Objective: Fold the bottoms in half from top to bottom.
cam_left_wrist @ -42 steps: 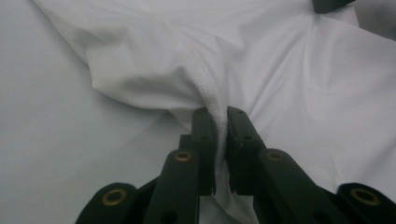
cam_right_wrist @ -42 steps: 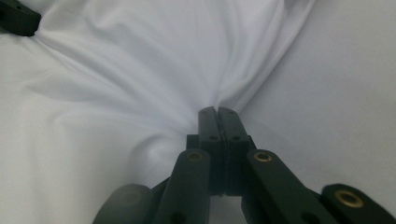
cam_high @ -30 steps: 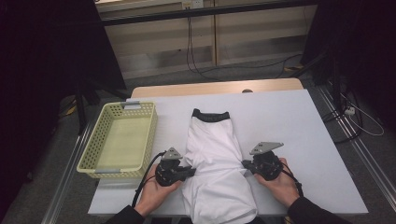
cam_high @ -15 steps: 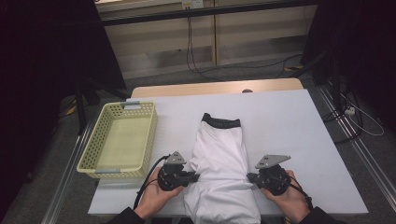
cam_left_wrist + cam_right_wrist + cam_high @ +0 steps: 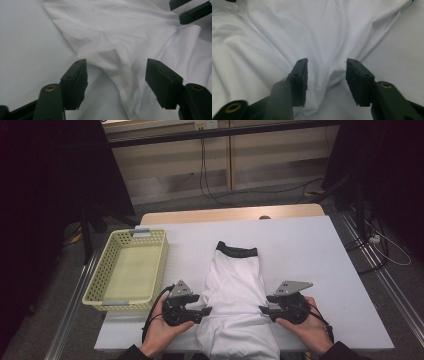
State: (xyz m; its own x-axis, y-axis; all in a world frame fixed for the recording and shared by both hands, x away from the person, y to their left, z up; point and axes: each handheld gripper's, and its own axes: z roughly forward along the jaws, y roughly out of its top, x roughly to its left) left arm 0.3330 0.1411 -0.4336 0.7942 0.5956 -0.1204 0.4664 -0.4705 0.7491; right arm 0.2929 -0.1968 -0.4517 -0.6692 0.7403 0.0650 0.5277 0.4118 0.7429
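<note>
High view, near edge of the table: your left gripper and right gripper flank the lower part of a white garment, one at each side edge, both pointing inward. Left gripper view has its jaws spread wide around a raised fold of the white cloth; right gripper view has its jaws apart too, a pinch of fabric between them, not clamped. Beyond, the garment runs up the white table to its black waistband. Farther left sits a yellow perforated basket.
</note>
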